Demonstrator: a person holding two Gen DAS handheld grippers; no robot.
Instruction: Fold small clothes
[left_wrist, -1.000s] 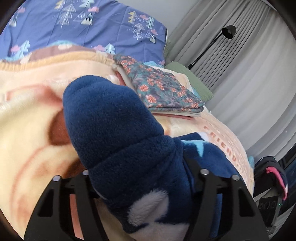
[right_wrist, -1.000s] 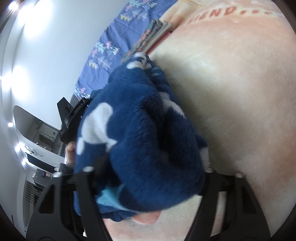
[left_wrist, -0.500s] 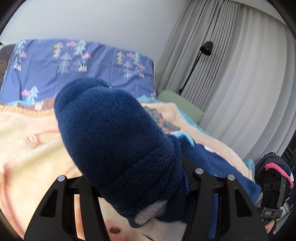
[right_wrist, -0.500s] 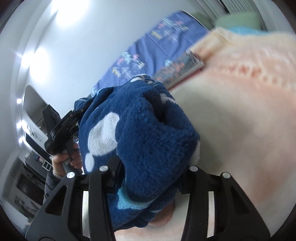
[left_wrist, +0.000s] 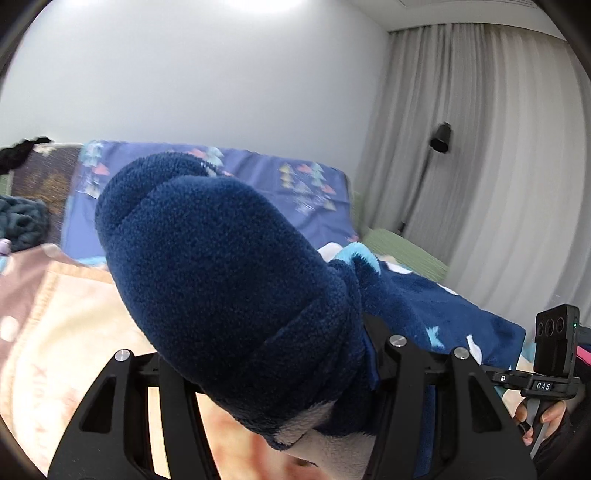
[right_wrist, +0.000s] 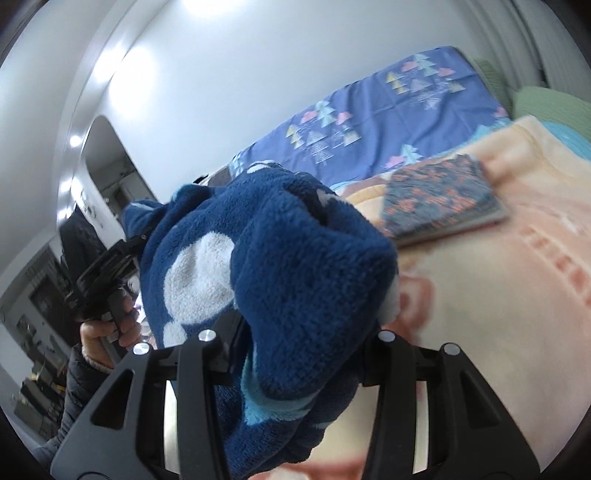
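Peach fleece blanket (right_wrist: 498, 314) covers the bed beyond and below both pairs of fingers, with a blue tree-print sheet (right_wrist: 388, 110) at its far end against a plain wall and grey curtains (left_wrist: 480, 147) off to the right of the left fingers. Stretched in the air between the two tools is the navy fleece garment (left_wrist: 229, 266), a thick, plush piece with white and light-blue patches, and it bulges forward past the fingertips in both wrist views, hiding most of what lies ahead. Judging from that, the main risk is a slip: each tool seems to hold a fat bunched wad, not a flat edge, so a sharp shake or a quick spread could pull a layer loose and drop one corner onto the blanket in a heap. A second risk is an uneven fold, since the hanging bulk hides the hem from view and the two grips may not sit at matching corners. Beyond the right fingers, a folded floral garment (right_wrist: 439, 199) lies flat on the blanket, near enough that a swinging tail of fleece could brush it askew. The left gripper (left_wrist: 273, 376) stands partly apart and clamped on the bunched fleece; the right gripper (right_wrist: 295, 354), its jaws having just been closing, is likewise clamped on a thick fold.
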